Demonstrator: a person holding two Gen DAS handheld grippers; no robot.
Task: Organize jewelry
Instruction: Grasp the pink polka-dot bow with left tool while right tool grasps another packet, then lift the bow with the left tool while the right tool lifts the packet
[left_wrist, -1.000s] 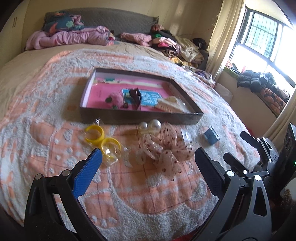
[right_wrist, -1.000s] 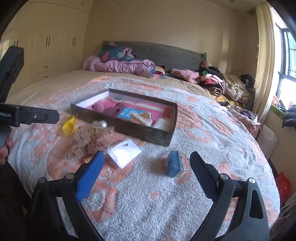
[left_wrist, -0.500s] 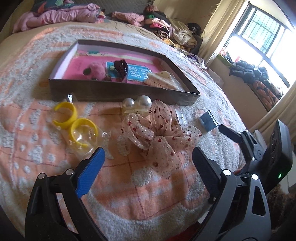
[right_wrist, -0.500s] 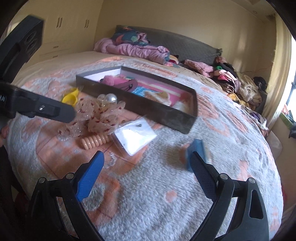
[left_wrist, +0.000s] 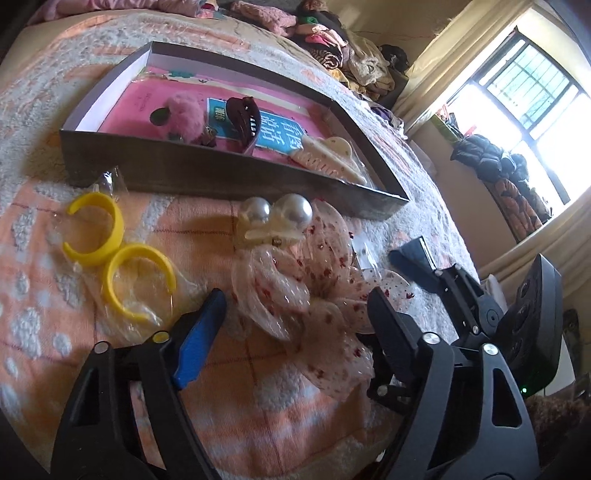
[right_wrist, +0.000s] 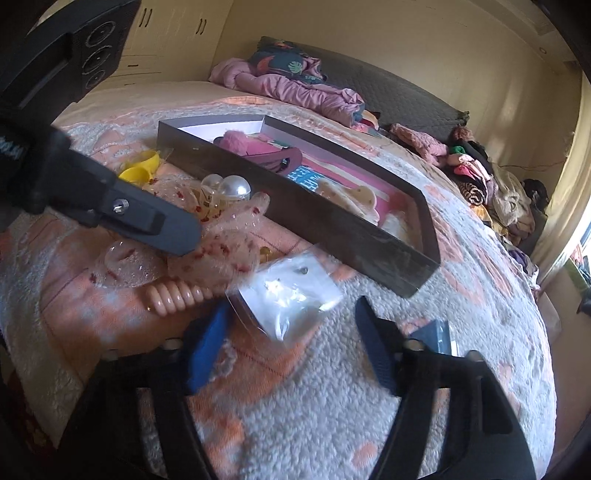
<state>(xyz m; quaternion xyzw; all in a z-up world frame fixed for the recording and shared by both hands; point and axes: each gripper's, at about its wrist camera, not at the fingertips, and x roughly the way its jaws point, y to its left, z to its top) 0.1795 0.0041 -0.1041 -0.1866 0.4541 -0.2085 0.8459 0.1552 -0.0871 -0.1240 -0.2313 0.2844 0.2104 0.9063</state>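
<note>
My left gripper hangs low over the bed, its jaws closing around a sheer dotted scrunchie that lies between the fingers; the pads do not press it. A pearl clip sits just beyond it. My right gripper is also closing, with a clear plastic bag of small jewelry between its fingertips, not gripped. A dark tray with pink lining holds a cream claw clip, a brown claw clip and a pink pompom.
Two yellow cuffs in plastic lie left of the scrunchie. A peach spiral hair tie rests by the bag, and a small blue box sits right of my right gripper. Piled clothes line the headboard. The bed edge is close below.
Both grippers sank toward the blanket and rolled. Their jaws narrowed, the left around the scrunchie, the right around the plastic bag. Nothing on the bed has moved.
</note>
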